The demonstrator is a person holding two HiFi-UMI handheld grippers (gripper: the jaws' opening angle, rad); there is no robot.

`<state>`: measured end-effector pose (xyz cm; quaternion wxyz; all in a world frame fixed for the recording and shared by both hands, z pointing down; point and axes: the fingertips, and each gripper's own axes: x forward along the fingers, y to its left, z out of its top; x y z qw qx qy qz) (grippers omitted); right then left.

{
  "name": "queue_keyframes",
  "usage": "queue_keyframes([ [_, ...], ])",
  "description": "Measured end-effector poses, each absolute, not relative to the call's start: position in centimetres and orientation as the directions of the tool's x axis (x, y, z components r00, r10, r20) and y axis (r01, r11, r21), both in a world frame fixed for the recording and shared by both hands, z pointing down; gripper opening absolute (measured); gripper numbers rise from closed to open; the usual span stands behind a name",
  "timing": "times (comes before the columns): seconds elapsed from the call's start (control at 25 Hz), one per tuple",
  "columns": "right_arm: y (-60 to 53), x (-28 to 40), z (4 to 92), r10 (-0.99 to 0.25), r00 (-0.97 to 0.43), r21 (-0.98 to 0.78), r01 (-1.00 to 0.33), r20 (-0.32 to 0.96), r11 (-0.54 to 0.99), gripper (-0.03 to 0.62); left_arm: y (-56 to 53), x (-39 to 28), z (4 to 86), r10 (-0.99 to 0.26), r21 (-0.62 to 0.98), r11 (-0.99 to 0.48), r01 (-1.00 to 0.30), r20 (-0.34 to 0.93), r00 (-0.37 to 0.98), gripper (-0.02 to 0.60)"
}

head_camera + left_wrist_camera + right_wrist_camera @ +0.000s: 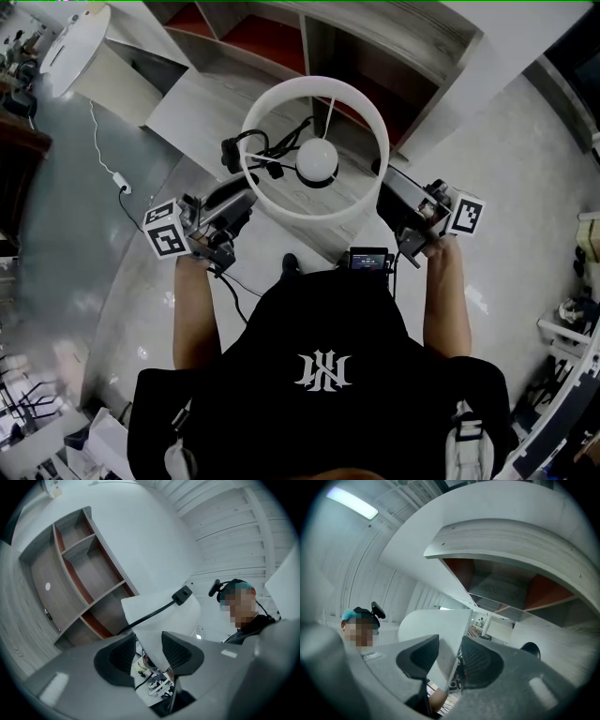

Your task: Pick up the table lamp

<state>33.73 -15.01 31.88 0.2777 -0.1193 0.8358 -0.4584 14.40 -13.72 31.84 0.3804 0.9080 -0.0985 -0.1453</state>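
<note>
**Item: table lamp (317, 161), grasp stage.**

- Location: the lamp is hanging in front of the person's chest, between the two tools, over the front of the shelf unit (394, 56) and the pale floor (525, 187). From the head view, only its white shade (314, 211) and bulb are showing. The base is lying hidden under the shade.
- Left gripper (150, 651): its fingers (123, 654) are clenching on the shade's wall (164, 620) at the person's left. A black cord (150, 614) with an inline switch (182, 595) is running across the shade just beyond them.
- Right gripper (449, 653): its fingers (480, 658) are pinching the shade's opposite wall (436, 625), with the shelf unit (501, 588) looming behind.
- Progress: both grasps are looking complete, and the lamp is probably being carried by the shade alone. Whether the base is already clearing its surface is not showing in any view. What is remaining, by judgement, is raising it level without crushing the thin shade or snagging the cord.
</note>
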Motion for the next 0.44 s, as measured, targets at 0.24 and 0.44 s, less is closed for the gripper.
queue_keyframes([
  [0.24,-15.13,33.71,31.98,-0.448,-0.819,-0.835,0.065,-0.357,0.547,0.152,-13.7,14.36,32.02,-0.3,0.729,-0.682,-0.066,-0.197,0.933,0.172],
  [0.44,-15.35,33.77,32.28,-0.441,-0.824,-0.836,0.069,-0.355,0.545,0.152,-13.55,14.44,32.51,-0.306,0.73,-0.679,-0.072,-0.193,0.932,0.173],
])
